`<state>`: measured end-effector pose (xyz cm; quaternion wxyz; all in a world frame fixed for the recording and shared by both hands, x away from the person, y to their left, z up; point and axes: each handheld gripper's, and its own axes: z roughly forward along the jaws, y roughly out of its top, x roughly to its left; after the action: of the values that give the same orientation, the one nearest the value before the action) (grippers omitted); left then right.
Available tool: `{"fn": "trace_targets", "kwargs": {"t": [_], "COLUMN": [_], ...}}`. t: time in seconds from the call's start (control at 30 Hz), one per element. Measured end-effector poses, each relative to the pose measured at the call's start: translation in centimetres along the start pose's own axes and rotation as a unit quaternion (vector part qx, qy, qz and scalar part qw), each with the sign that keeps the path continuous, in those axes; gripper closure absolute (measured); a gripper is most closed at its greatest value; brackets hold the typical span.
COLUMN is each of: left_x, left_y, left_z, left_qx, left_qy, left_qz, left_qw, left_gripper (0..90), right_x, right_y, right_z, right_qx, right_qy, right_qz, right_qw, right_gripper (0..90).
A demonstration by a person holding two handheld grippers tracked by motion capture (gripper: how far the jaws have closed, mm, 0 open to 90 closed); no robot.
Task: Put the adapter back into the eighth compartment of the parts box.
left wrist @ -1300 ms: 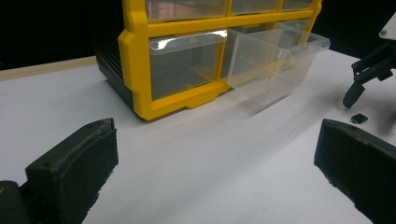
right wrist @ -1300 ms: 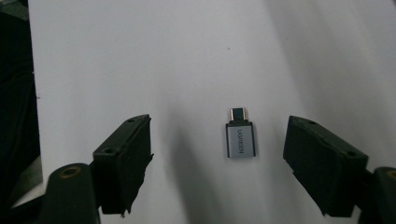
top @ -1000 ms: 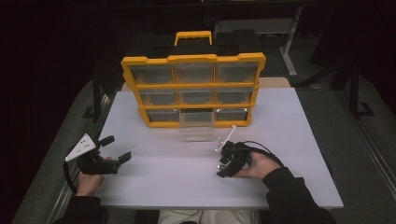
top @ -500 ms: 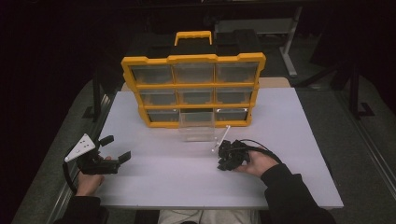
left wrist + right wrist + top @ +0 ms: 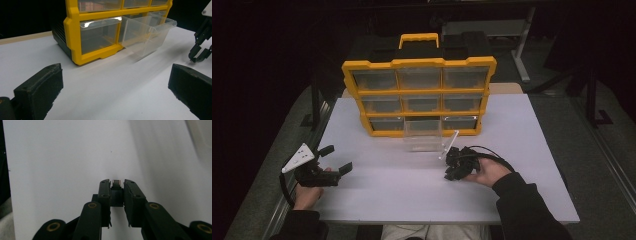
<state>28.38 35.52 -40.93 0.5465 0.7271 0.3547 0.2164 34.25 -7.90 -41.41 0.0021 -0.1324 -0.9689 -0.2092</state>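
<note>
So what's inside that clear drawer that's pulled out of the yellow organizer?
The pulled-out drawer looks empty through its clear walls in the left gripper view. The organizer hides its back end, so I cannot see that part.

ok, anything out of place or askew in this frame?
One thing: the clear drawer in the bottom row's middle slot of the yellow organizer is pulled out onto the white table, while its neighbours sit flush. Otherwise nothing is spilled or damaged. The right gripper is shut on a small part at its tips.
</note>
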Motion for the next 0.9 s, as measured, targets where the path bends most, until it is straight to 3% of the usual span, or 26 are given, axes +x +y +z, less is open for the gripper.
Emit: {"fn": "trace_targets", "kwargs": {"t": [0.9], "left_x": [0.1], "left_y": [0.0], "left_z": [0.1], "left_qx": [0.002], "left_qy": [-0.001], "left_qz": [-0.002], "left_qw": [1.0000], "left_gripper": [0.0], "right_x": [-0.7], "right_y": [1.5], "right_z": [-4.3], "right_qx": [-0.020], "right_qy": [-0.019], "right_qz": [-0.012], "right_qw": [0.9996], "right_gripper": [74.8]}}
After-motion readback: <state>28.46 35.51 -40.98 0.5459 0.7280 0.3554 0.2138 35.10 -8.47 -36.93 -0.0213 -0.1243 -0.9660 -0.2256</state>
